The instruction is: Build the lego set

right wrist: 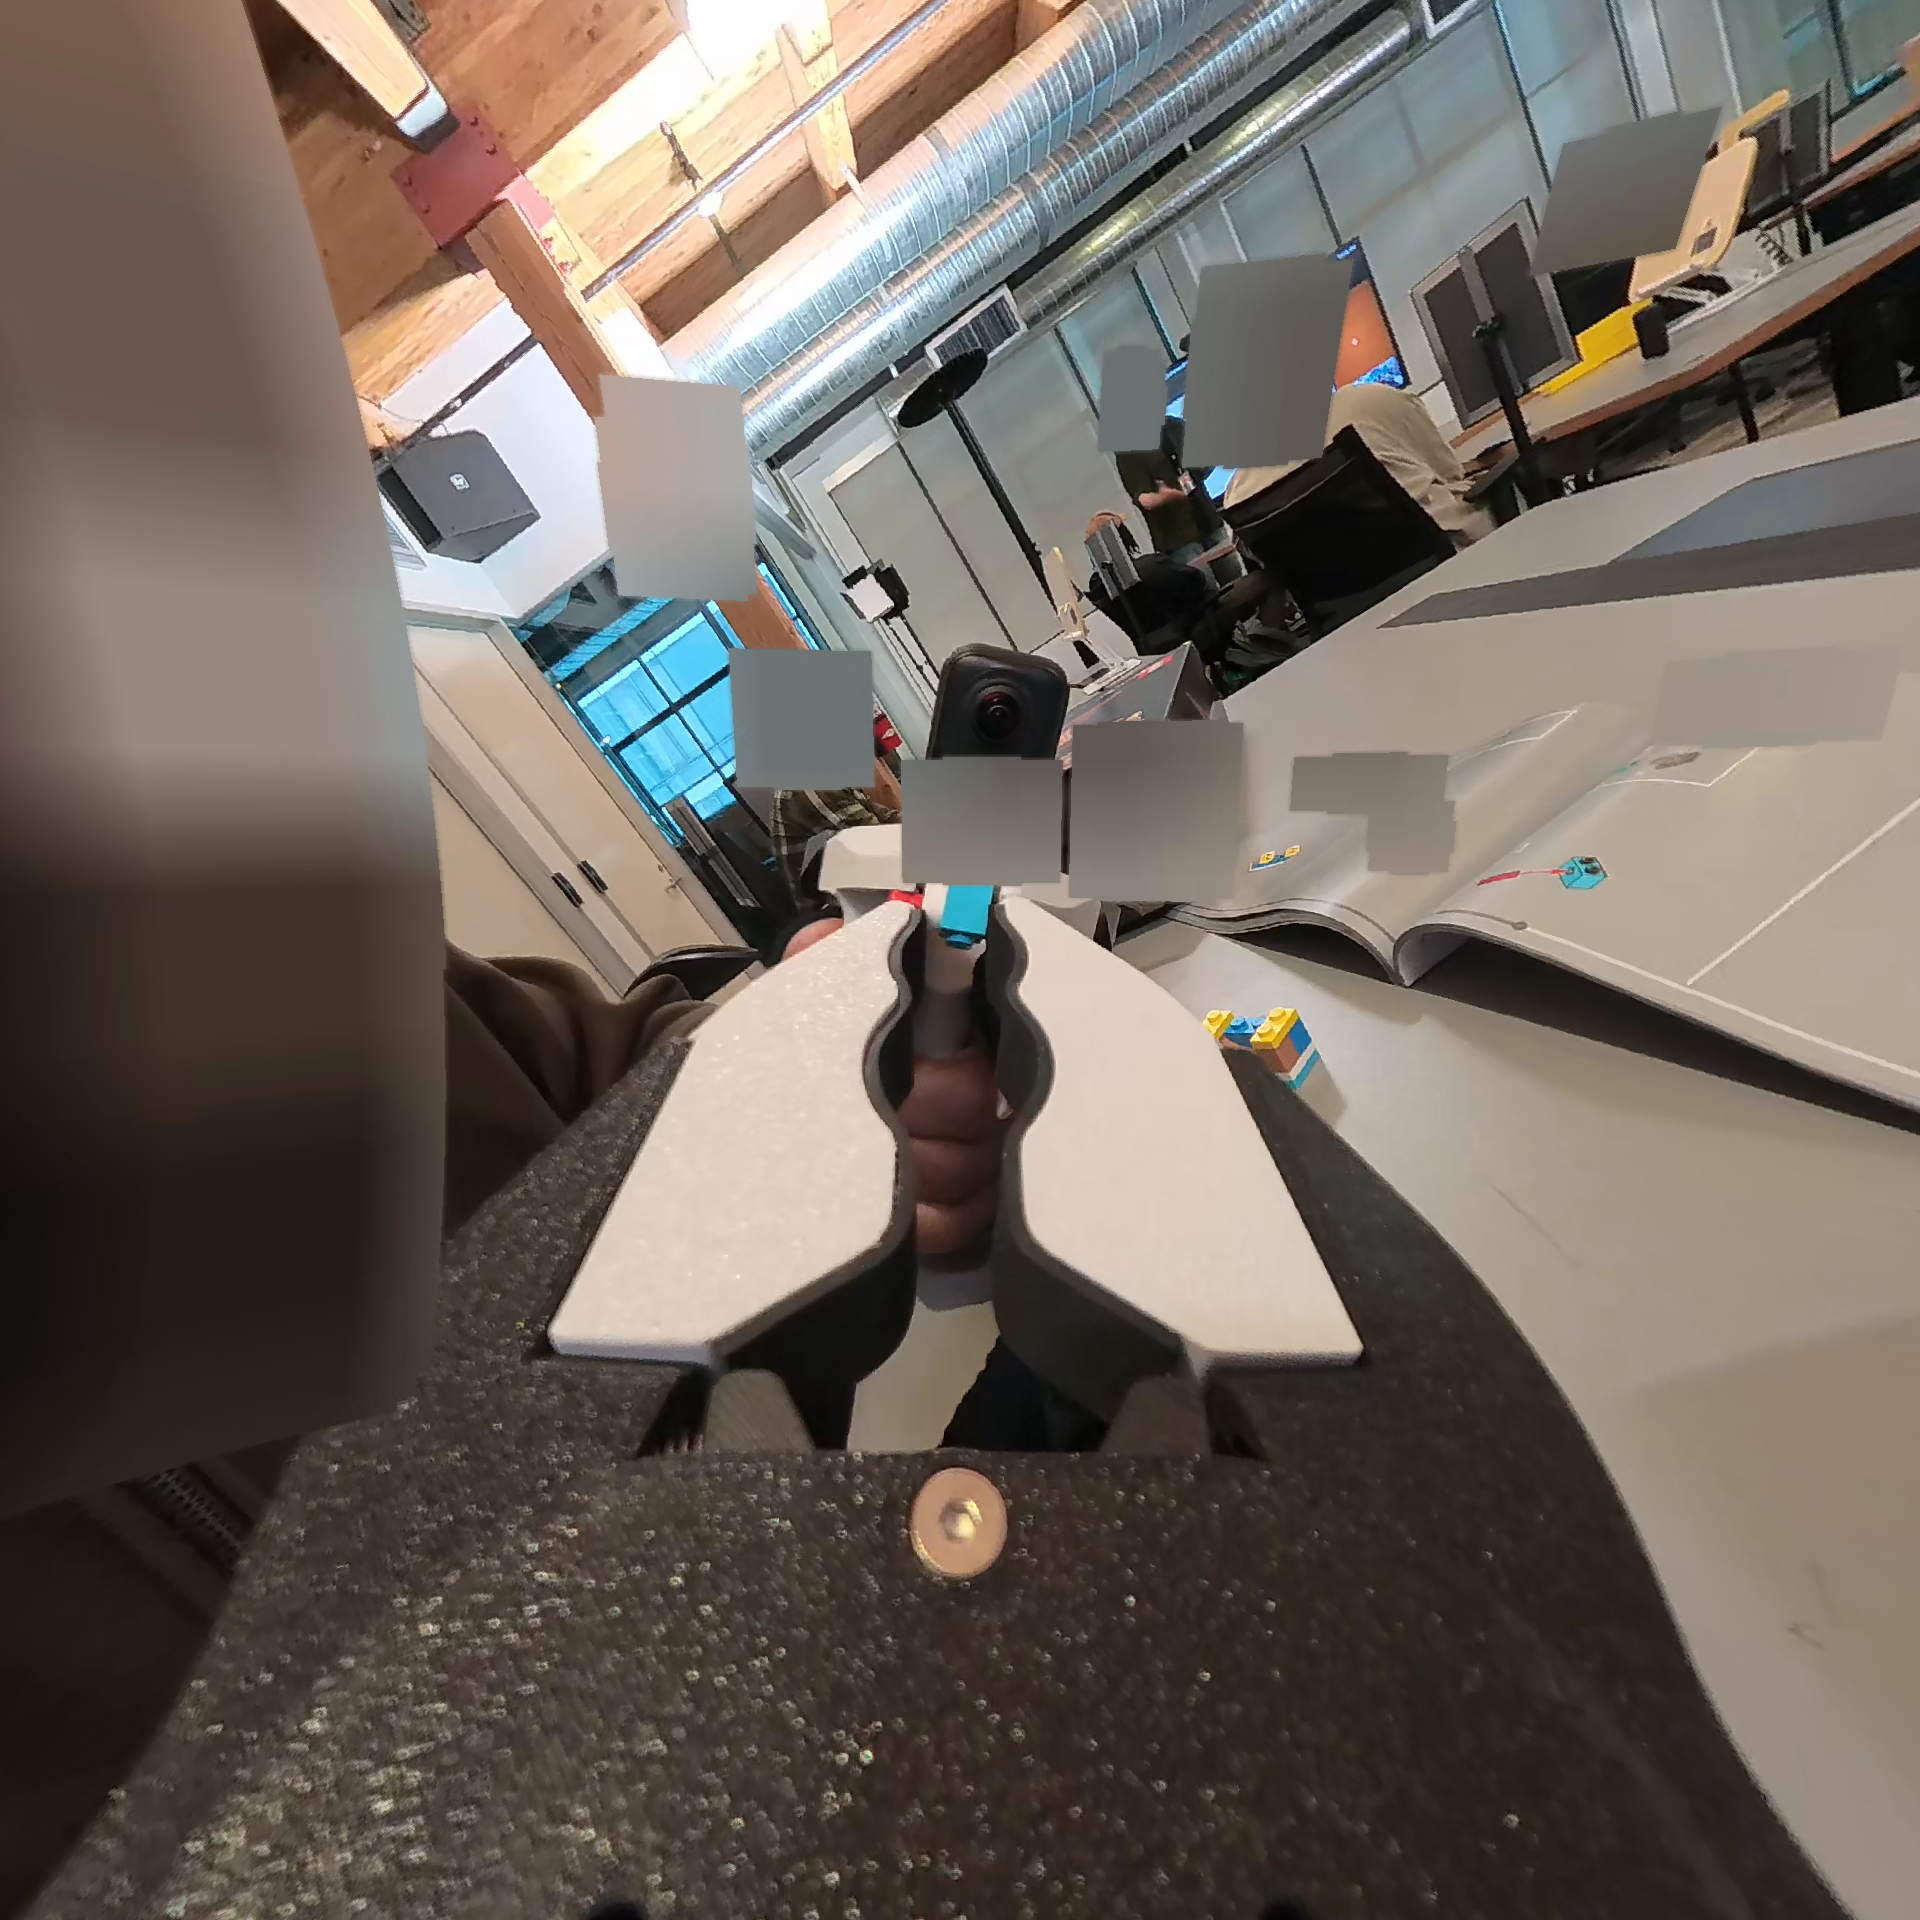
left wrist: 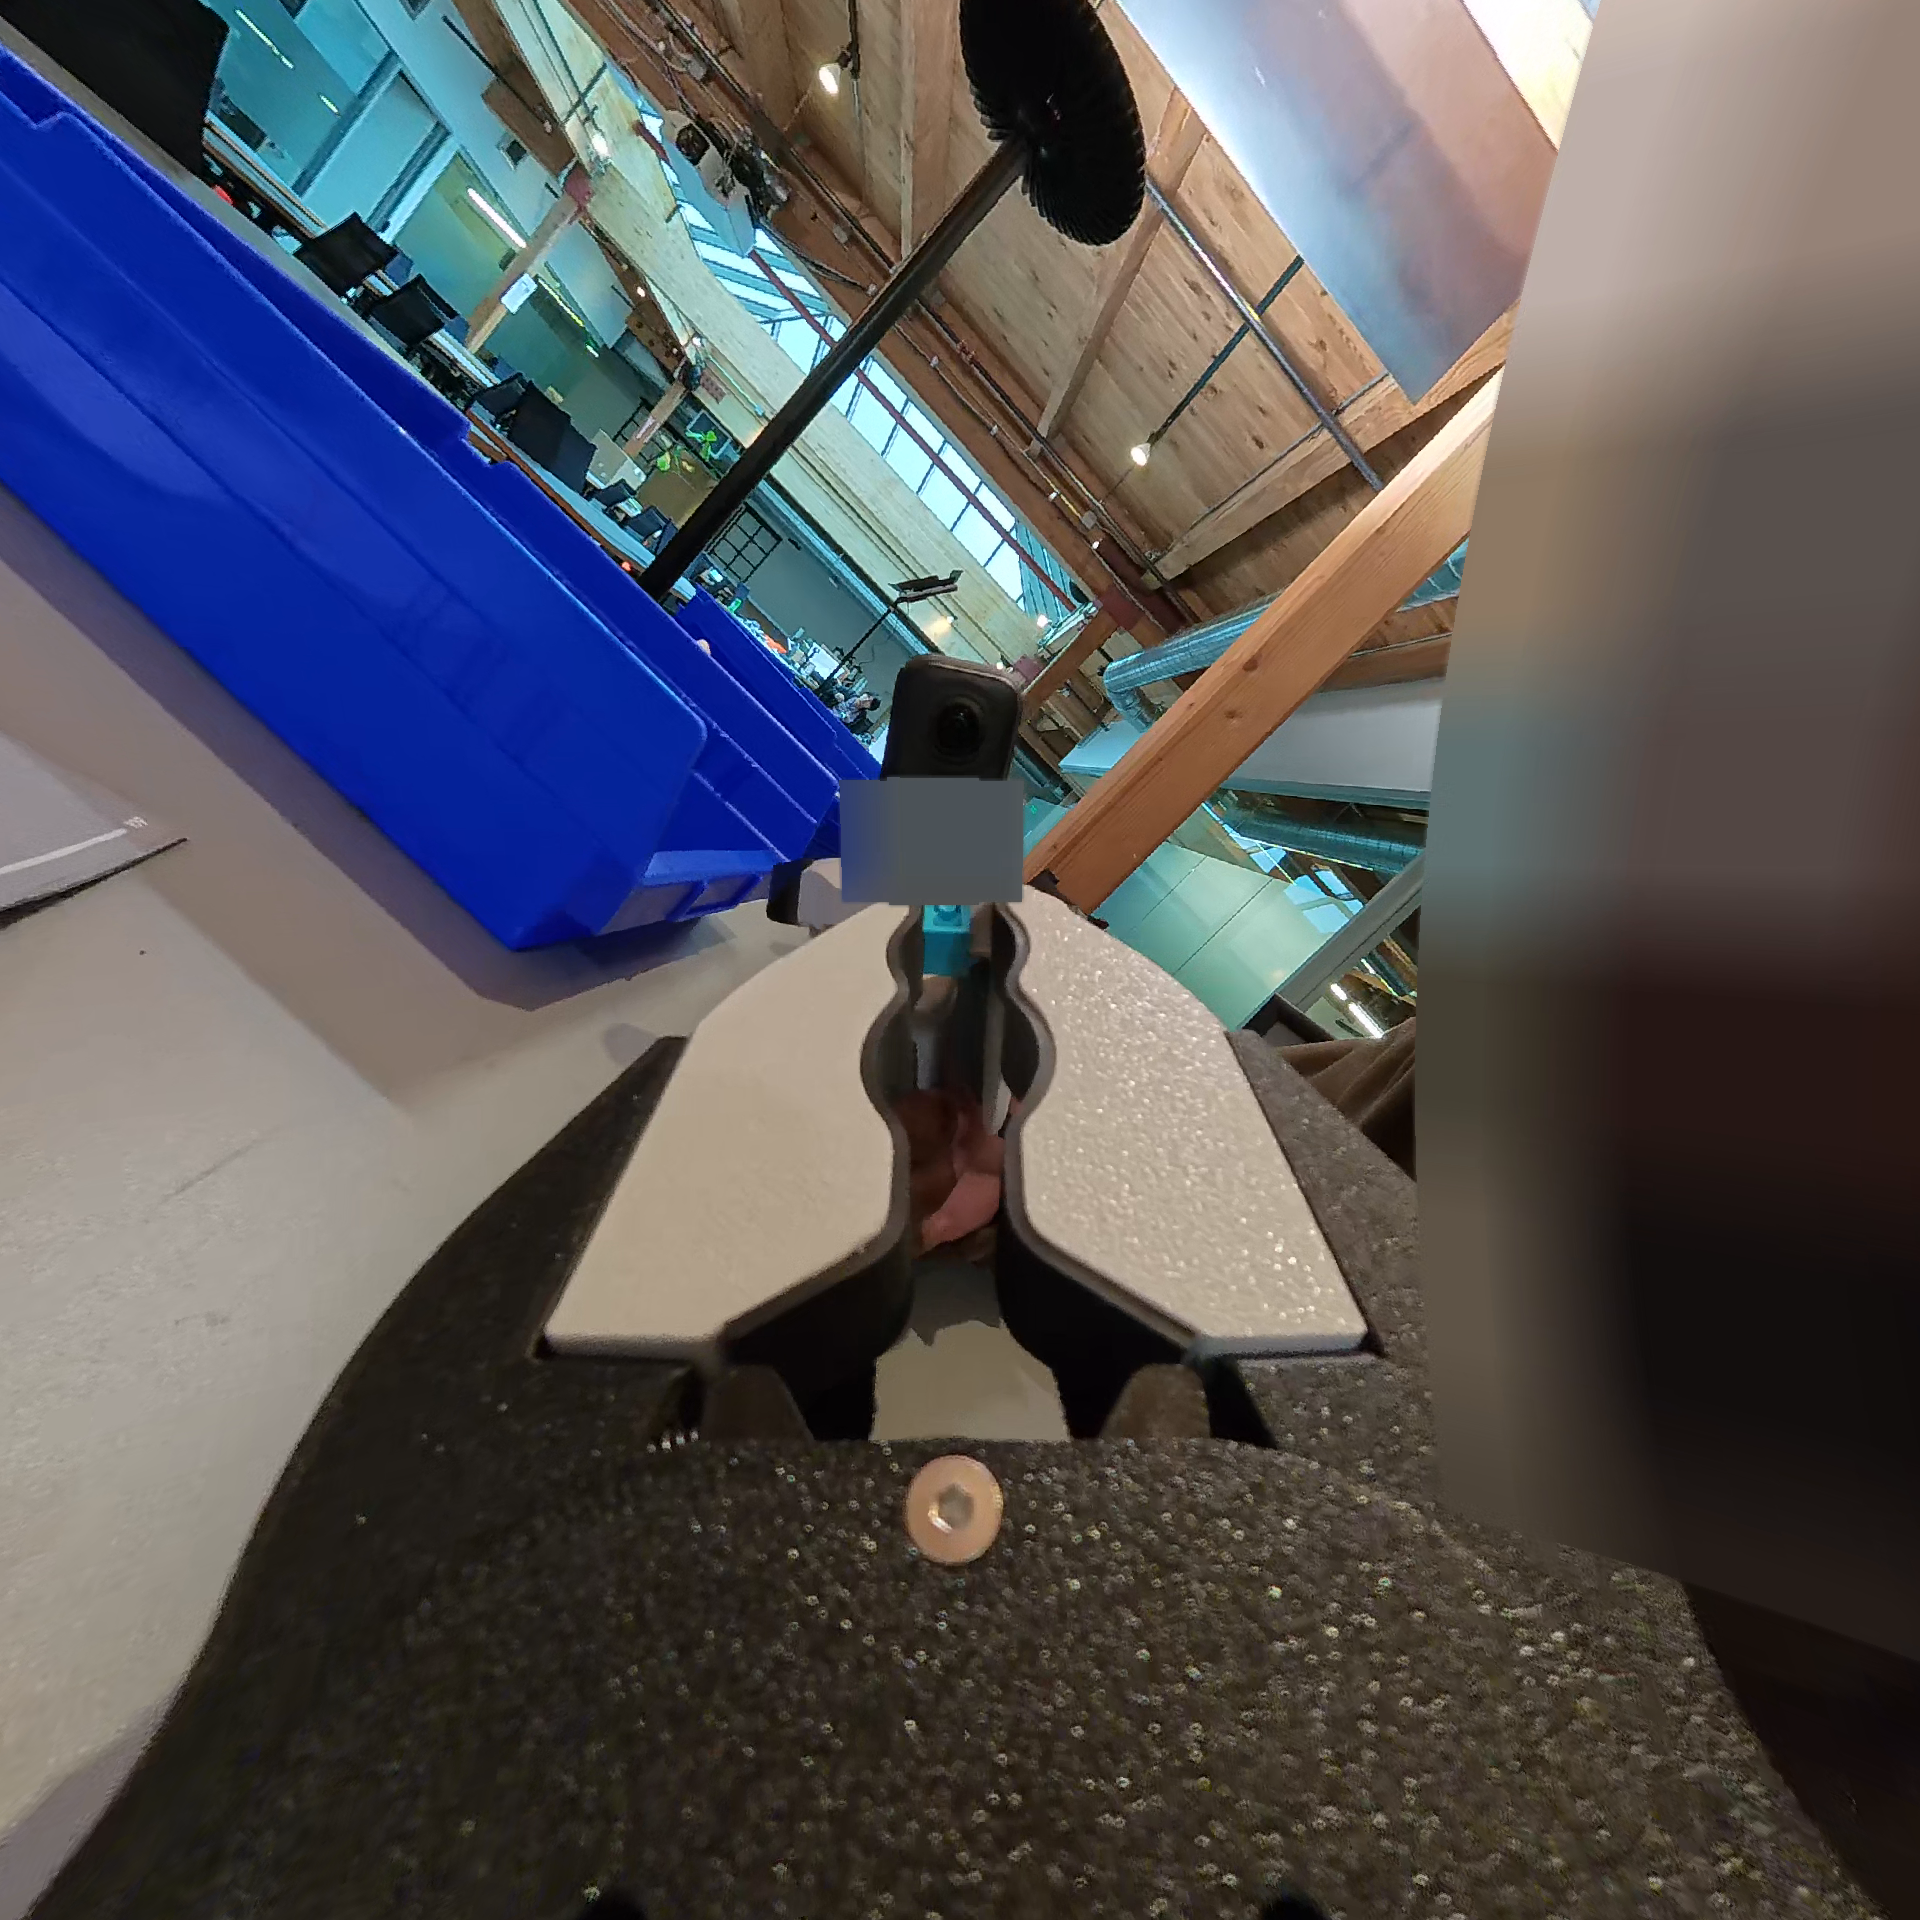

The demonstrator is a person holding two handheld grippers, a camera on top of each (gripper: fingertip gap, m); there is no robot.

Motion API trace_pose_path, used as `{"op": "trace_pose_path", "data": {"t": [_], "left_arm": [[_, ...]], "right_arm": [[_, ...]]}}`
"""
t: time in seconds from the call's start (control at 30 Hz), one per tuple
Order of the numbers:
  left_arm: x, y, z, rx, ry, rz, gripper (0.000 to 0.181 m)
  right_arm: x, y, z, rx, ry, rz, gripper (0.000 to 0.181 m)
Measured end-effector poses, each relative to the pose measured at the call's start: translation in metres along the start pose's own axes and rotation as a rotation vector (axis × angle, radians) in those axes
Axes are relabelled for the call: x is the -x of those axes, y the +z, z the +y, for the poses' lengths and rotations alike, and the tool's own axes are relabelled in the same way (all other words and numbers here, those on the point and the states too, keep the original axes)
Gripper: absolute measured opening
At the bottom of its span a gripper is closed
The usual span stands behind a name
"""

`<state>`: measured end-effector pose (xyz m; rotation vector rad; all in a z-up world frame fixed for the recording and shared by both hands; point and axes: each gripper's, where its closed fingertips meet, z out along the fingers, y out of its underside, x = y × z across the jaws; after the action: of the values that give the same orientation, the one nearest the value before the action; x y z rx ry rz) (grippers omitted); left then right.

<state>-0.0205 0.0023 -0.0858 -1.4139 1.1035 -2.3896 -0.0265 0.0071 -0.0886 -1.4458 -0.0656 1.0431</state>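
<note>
The build looks to be at an early stage, judged from how little is assembled: on the grey tabletop [right wrist: 1455,1247], just in front of the open instruction booklet [right wrist: 1558,914], sits one small cluster of yellow, blue and tan bricks [right wrist: 1273,1044], and nothing larger shows. The two tools meet tip to tip in the air, nearer the person than the booklet. The right tool [right wrist: 958,925] has its jaws drawn nearly together on a small turquoise brick [right wrist: 964,914]. The left tool [left wrist: 954,940] is likewise nearly closed, with a turquoise piece [left wrist: 943,940] at its tips; whether this is the same brick or a second one cannot be told, nor which tool truly bears the load. A red bit [right wrist: 906,897] shows just beside the turquoise brick in the right wrist view. The likely step is joining or passing a piece in mid-air, with most of the set left to do. Blue plastic bins [left wrist: 364,623] stand on the tabletop on the far side of the left tool from the booklet. Each tool's camera [right wrist: 997,707] faces the other, and the person's hand [right wrist: 951,1153] shows behind the gap. The closed fingers hide most of the brick, so its alignment is hard to judge.
</note>
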Motion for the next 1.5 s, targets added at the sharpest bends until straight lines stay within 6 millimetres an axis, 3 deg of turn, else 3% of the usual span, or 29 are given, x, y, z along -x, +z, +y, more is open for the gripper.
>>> {"op": "trace_pose_path", "data": {"t": [0.13, 0.33, 0.5, 0.67, 0.9, 1.07, 1.3, 1.4, 1.5], "left_arm": [[0.007, -0.002, -0.002, 0.013, -0.021, -0.035, 0.018], [0.014, -0.015, -0.019, 0.017, 0.080, -0.099, 0.016], [0.012, -0.016, 0.005, 0.280, 0.453, -0.125, 0.031], [-0.001, -0.021, 0.022, 0.399, 0.790, -0.038, 0.036], [-0.015, -0.027, 0.056, 0.522, 1.012, 0.128, 0.032], [-0.020, -0.027, 0.063, 0.526, 1.109, 0.162, 0.019], [-0.011, -0.022, 0.055, 0.494, 1.090, 0.084, 0.018], [-0.002, -0.018, 0.047, 0.471, 0.977, 0.006, 0.018], [0.017, -0.013, 0.041, 0.472, 0.780, -0.143, 0.018]], "right_arm": [[-0.004, -0.003, -0.003, -0.009, 0.067, -0.008, 0.008], [-0.017, -0.010, -0.004, 0.033, 0.213, 0.005, 0.008], [-0.015, -0.008, 0.014, 0.140, 0.378, -0.049, 0.008], [0.004, -0.005, 0.028, 0.252, 0.441, -0.150, 0.008], [0.028, -0.003, 0.051, 0.404, 0.479, -0.252, 0.008], [0.032, -0.003, 0.060, 0.450, 0.483, -0.270, 0.008], [0.020, -0.003, 0.050, 0.385, 0.419, -0.220, 0.009], [0.010, -0.006, 0.039, 0.350, 0.285, -0.166, 0.021], [-0.002, -0.012, 0.033, 0.362, 0.060, -0.066, 0.022]]}}
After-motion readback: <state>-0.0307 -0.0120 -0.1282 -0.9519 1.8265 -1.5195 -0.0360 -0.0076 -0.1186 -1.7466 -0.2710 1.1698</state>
